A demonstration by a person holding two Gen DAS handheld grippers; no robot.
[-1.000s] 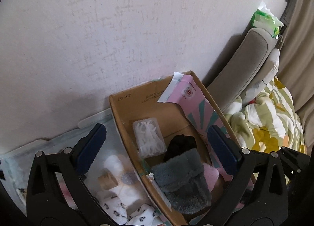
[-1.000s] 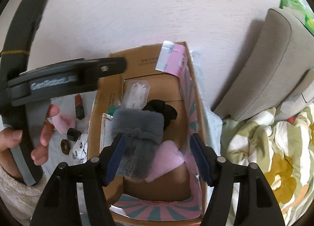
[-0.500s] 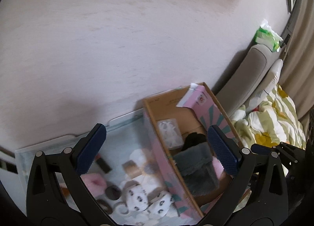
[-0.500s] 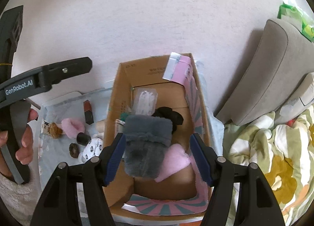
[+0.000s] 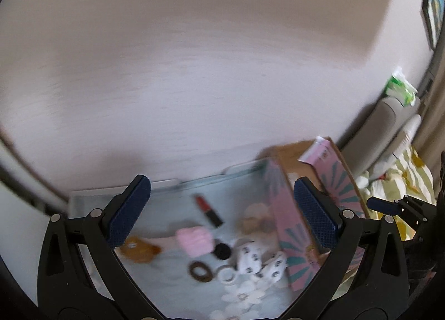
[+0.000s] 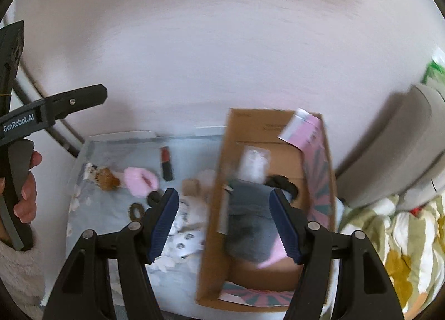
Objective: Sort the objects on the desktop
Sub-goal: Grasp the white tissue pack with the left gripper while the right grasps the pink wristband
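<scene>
On the mat [image 6: 111,208] to my left lie the lipstick [image 6: 166,163], fluffy sock [image 6: 139,181] and hair tie [image 6: 136,211]. The cardboard box [image 6: 219,181] stands just right of them, holding a folded sock [image 6: 247,222] and plastic case [image 6: 254,164].

I note a pale blue floral cloth-covered tabletop [image 6: 116,208]. Left of the open cardboard box [image 6: 267,136] lie a red lipstick [image 6: 166,162], pink fluffy item [image 6: 139,181] and brown hair ring [image 6: 136,211].

Matt cardboard box [image 6: 281,130], fluffy grey sock [image 6: 250,225], glossy lipstick [image 5: 208,210]
</scene>
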